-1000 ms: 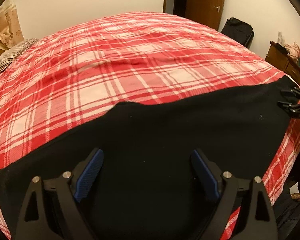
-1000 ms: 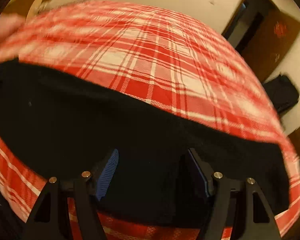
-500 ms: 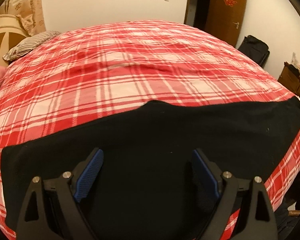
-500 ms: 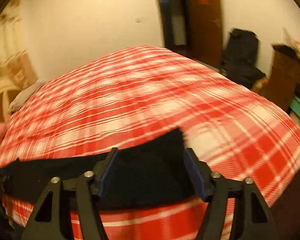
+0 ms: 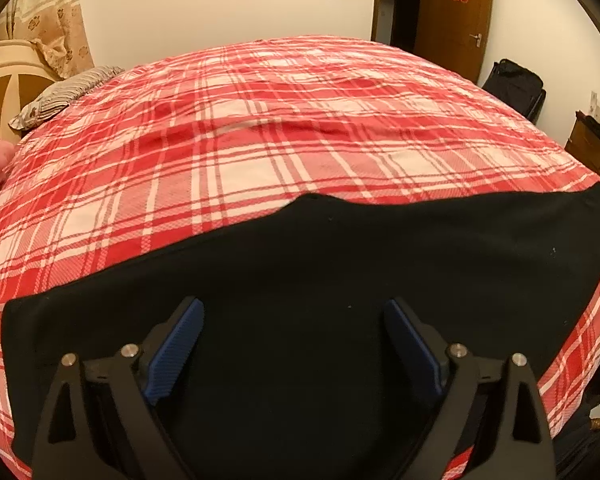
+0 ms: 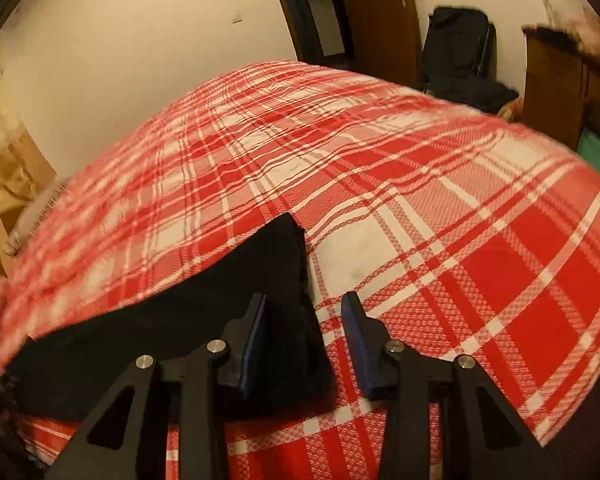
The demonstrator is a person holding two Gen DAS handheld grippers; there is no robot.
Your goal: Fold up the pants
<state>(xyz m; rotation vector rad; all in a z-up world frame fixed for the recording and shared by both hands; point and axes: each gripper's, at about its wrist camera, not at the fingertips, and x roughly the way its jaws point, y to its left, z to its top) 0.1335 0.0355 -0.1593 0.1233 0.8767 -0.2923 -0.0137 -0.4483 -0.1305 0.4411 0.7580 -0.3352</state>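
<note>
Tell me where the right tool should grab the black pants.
Grip the black pants at the end edge that lies between the right tool fingers, coming in low from the near bed side. That edge looks layered and raised off the plaid bedspread, so a finger could likely slide under.

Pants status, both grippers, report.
Left gripper open, above black pants. Right gripper open at the pants' end. Pants flat on plaid bed. Nothing in the way.
</note>
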